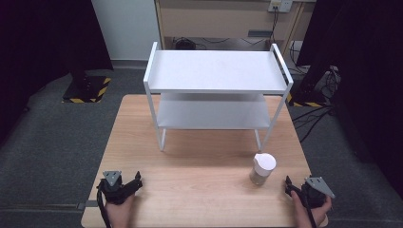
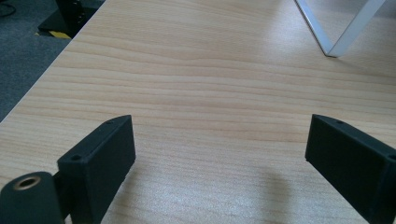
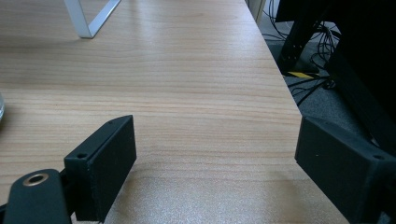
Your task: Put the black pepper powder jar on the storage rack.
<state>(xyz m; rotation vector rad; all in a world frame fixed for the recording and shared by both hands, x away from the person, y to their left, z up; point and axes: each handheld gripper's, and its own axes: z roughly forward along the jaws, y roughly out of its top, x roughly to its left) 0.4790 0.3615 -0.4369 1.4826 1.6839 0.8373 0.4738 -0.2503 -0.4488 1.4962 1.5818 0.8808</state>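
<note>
Small clear jar with white lid [image 1: 262,168]: upright on light wooden table [image 1: 199,190], just beside right gripper [image 1: 291,186], nearer than left gripper [image 1: 135,181] | contents pale, unclear | both tongs spread wide, empty | white two-tier metal shelf [image 1: 216,71]: bare, beyond jar.

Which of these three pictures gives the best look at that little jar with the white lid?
The high view: the white-lidded jar stands whole and upright on the wooden table, near the right gripper. The right gripper view catches just a sliver of something at its left edge, perhaps the jar.
</note>
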